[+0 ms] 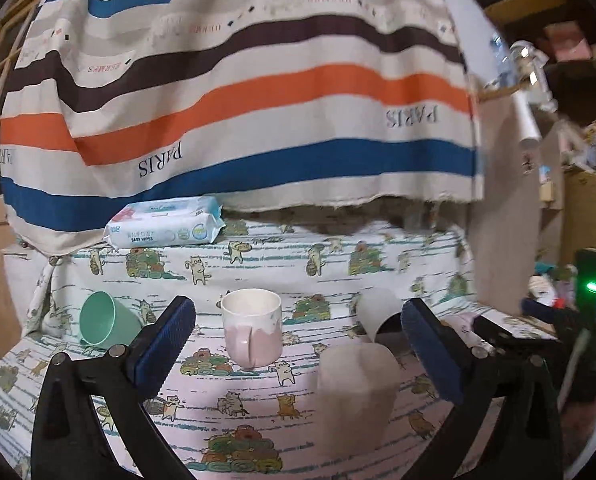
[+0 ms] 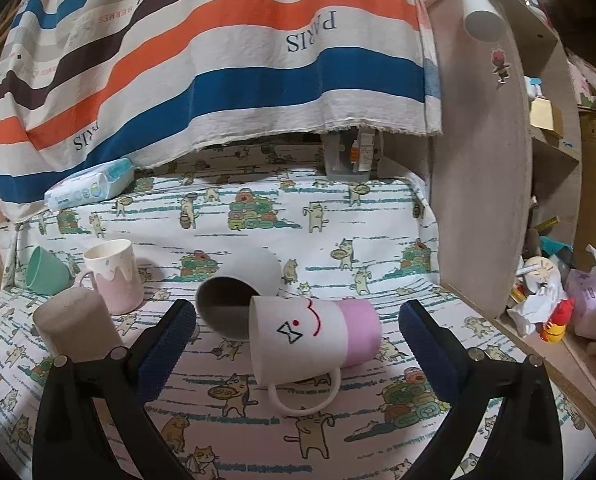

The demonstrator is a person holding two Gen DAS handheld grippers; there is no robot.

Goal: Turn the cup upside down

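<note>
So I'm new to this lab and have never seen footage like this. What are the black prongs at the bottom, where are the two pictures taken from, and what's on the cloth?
The prongs are the two fingers of a hand-held gripper; a person carries one in each hand, with a fisheye camera looking along the fingers. One picture is from the left hand-held gripper, the other from the right hand-held gripper. Both are open and hold nothing.

On the cat-print cloth are five cups: a green cup tipped over, a pink drip-glaze mug upright, a beige cup already upside down, a grey cup on its side, and a smiley-face mug on its side. A baby wipes pack lies behind them.
</note>
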